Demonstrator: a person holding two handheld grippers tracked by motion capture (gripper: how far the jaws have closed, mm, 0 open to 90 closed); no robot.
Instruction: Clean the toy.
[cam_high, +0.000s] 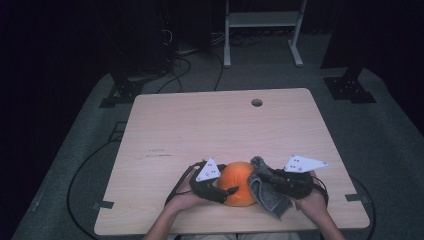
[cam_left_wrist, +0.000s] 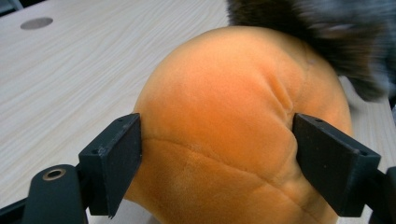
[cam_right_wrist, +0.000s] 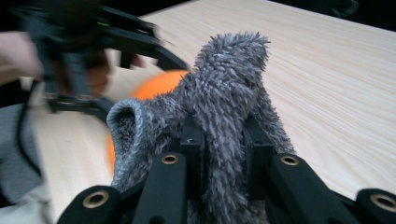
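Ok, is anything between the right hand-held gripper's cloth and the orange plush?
Nothing visible. The grey cloth, pinched in the right hand-held gripper, already lies against the orange plush. The left hand-held gripper straddles the plush from the other side, its pads against it.

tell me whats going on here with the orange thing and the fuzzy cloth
A person at a wooden table works with a handheld gripper in each hand. The left gripper has its jaws on either side of an orange plush pumpkin, pads against its soft sides. The right gripper is clamped on a fuzzy grey cloth and holds it up against the pumpkin's far side. It looks like the pumpkin is being steadied while the cloth wipes it.
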